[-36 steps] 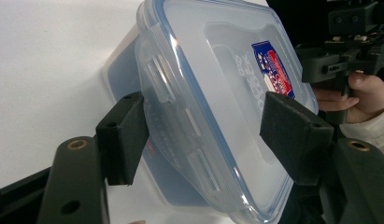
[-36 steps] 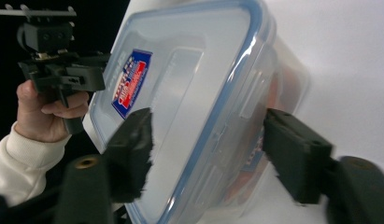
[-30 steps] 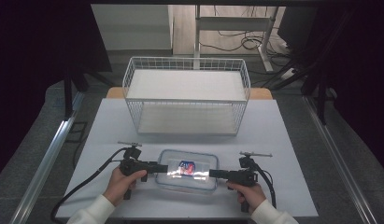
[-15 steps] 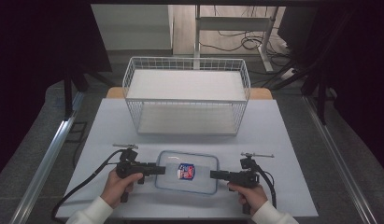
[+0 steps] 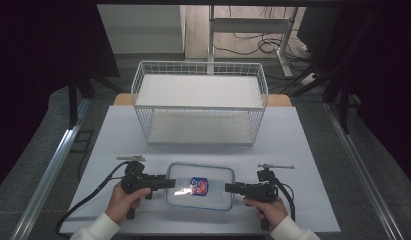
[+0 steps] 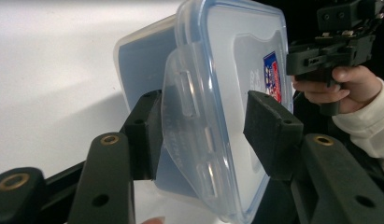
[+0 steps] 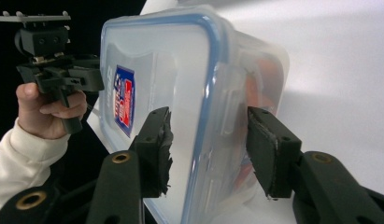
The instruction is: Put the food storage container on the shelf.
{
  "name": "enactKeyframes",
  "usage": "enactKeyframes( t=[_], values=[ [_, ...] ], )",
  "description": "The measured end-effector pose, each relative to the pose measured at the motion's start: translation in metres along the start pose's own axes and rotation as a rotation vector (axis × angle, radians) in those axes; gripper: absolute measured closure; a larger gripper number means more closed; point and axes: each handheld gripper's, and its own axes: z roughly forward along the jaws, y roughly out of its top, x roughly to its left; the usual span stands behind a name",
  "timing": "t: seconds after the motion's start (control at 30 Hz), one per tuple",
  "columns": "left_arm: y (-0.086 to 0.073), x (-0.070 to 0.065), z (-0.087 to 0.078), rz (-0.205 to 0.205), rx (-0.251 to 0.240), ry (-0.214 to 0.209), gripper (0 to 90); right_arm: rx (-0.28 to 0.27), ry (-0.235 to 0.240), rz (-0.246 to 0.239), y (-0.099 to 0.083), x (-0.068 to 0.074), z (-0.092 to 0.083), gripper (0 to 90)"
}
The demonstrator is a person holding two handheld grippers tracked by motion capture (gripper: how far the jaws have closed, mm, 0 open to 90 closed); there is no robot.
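Container [image 5: 200,186] with red-blue label [image 5: 198,186], writing unreadable, both grippers' jaws closing astride its end clips, not pressing.

Box [image 5: 200,186]: clear, glossy plastic, its lid [image 6: 236,70] smooth, blue-rimmed and catching glare, with a printed label [image 5: 198,186] showing through. Grippers: the left gripper [image 5: 169,183] and right gripper [image 5: 228,187] are showing matt black plastic with brass-coloured rivets; pads [image 7: 158,140] of rough, fraying black foam. Basket [image 5: 200,102]: white-coated wire. Table [image 5: 303,165]: matt white, smooth. Sleeve [image 7: 17,158]: soft white cloth.
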Motion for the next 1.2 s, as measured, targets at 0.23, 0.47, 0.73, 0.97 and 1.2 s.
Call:
enactKeyframes(
  t=[0.23, 0.47, 0.73, 0.97, 1.2],
  values=[
    [0.003, 0.0, 0.001, -0.006, -0.012, 0.006, 49.2, 0.001, -0.001, 0.0, 0.005, -0.002, 0.001, 52.4],
    [0.015, 0.004, 0.002, 0.007, -0.017, 0.019, 50.2, -0.002, 0.003, 0.004, 0.018, -0.008, 0.004, 52.3],
    [0.04, 0.015, 0.0, 0.031, -0.061, 0.039, 50.0, -0.022, 0.007, -0.035, 0.05, -0.012, 0.013, 52.3],
    [0.071, 0.034, 0.006, 0.059, -0.097, 0.051, 49.9, -0.049, 0.008, -0.072, 0.088, -0.021, 0.022, 52.3],
    [0.092, 0.061, 0.017, 0.059, -0.125, 0.053, 49.1, -0.084, -0.021, -0.099, 0.119, -0.032, 0.035, 52.3]
  ],
)
